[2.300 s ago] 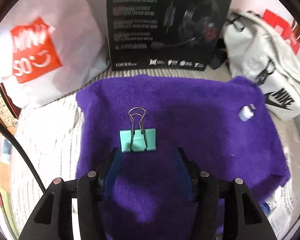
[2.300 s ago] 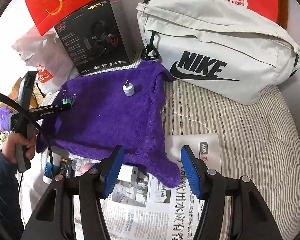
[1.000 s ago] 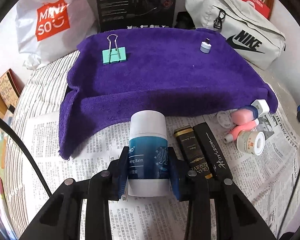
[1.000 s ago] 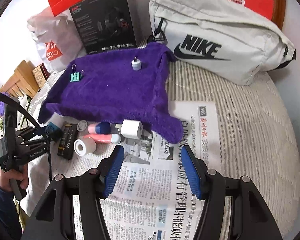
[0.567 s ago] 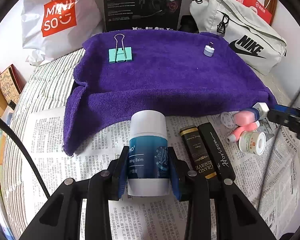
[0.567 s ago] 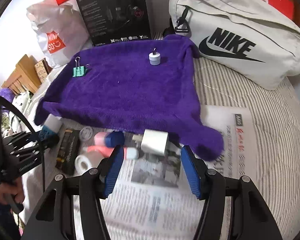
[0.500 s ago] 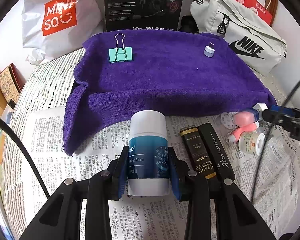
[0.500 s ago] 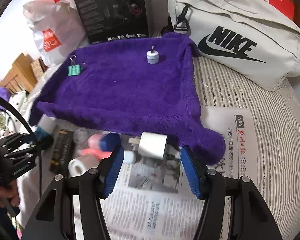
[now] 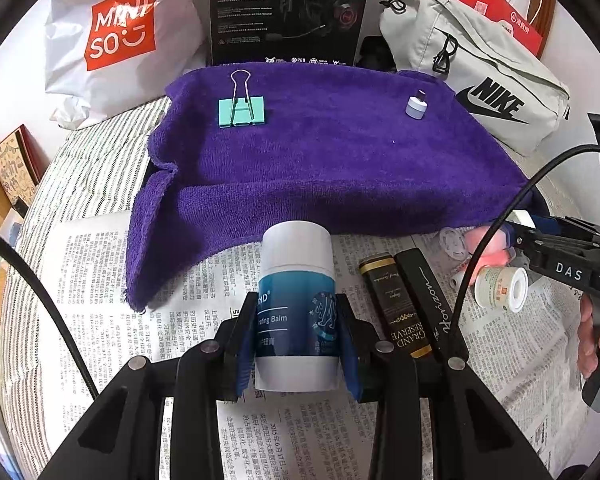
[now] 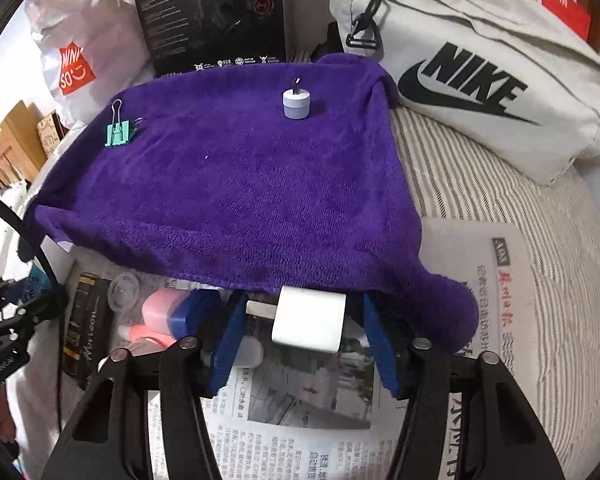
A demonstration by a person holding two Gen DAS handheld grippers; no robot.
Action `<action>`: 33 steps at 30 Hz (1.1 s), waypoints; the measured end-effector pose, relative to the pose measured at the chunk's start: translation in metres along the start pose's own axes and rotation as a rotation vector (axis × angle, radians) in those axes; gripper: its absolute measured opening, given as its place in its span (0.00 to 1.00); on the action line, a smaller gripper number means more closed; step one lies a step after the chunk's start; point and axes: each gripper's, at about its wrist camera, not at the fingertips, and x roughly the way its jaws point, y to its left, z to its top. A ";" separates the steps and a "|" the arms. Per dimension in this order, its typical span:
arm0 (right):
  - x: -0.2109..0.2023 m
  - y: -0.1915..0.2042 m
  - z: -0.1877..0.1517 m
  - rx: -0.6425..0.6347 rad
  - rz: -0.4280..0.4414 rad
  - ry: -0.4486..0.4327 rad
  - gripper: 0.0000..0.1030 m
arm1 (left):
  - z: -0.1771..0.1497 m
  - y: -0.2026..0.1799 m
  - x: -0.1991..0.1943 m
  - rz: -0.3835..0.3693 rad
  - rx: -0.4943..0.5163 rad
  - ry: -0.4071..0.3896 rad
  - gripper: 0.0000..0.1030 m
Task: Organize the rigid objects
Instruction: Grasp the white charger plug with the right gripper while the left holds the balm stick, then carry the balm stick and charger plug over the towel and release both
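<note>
My left gripper [image 9: 296,340] is shut on a white and blue balm bottle [image 9: 296,304] that lies on newspaper. A purple towel [image 9: 332,160] lies beyond it, bearing a green binder clip [image 9: 242,111] and a small lilac adapter [image 9: 415,106]. My right gripper [image 10: 304,340] is open, its blue fingers on either side of a white charger plug [image 10: 309,318] at the towel's [image 10: 236,184] near edge, not touching it. The clip [image 10: 118,132] and the adapter [image 10: 296,103] also show in the right wrist view.
Two black boxes [image 9: 410,300], a tape roll [image 9: 500,289], a clear lid [image 9: 452,242] and pink bottles [image 10: 156,312] lie on the newspaper [image 9: 300,432]. A Nike bag [image 10: 480,72], a black headset box [image 9: 288,8] and a Miniso bag [image 9: 116,36] stand behind the towel.
My right gripper has moved forward and down, so the white charger plug now sits between its open fingers. My left gripper has stayed shut on the balm bottle.
</note>
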 end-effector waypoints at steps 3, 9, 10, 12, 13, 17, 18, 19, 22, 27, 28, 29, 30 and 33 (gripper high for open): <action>-0.005 -0.007 -0.001 -0.004 0.017 0.026 0.44 | 0.000 0.001 0.000 -0.007 0.002 0.002 0.33; -0.013 -0.021 -0.011 -0.002 0.015 0.044 0.44 | 0.001 0.000 0.001 0.007 0.011 0.011 0.33; -0.011 -0.021 -0.013 -0.002 0.014 0.049 0.44 | 0.001 -0.002 0.001 0.017 0.018 0.012 0.33; -0.011 -0.020 -0.016 -0.013 0.005 0.033 0.44 | 0.001 -0.005 0.002 0.033 0.024 0.011 0.34; -0.011 -0.019 -0.017 -0.022 -0.003 0.028 0.44 | 0.001 -0.005 0.003 0.035 0.021 0.009 0.34; -0.012 -0.020 -0.020 -0.023 0.003 0.004 0.44 | 0.002 -0.006 0.004 0.024 0.019 0.005 0.33; -0.012 -0.022 -0.019 -0.020 0.009 0.007 0.44 | 0.002 -0.005 0.003 0.020 0.018 0.005 0.33; -0.013 -0.024 -0.018 -0.018 0.011 0.015 0.44 | 0.002 -0.004 0.003 0.012 0.014 0.006 0.33; -0.020 -0.032 -0.016 0.011 0.042 0.028 0.44 | 0.003 0.004 -0.001 -0.029 -0.028 0.016 0.33; -0.033 -0.037 -0.013 0.016 0.054 0.017 0.44 | 0.001 0.015 -0.013 -0.051 -0.064 0.007 0.33; -0.035 -0.037 -0.012 0.013 0.055 0.017 0.44 | 0.001 0.016 -0.015 -0.051 -0.070 0.003 0.33; -0.036 -0.037 -0.012 0.013 0.057 0.017 0.44 | 0.001 0.017 -0.017 -0.051 -0.074 0.002 0.33; -0.037 -0.037 -0.011 0.012 0.063 0.017 0.44 | 0.001 0.018 -0.018 -0.051 -0.076 0.003 0.33; -0.042 -0.037 -0.010 0.008 0.070 0.012 0.44 | 0.001 0.019 -0.023 -0.050 -0.079 -0.005 0.33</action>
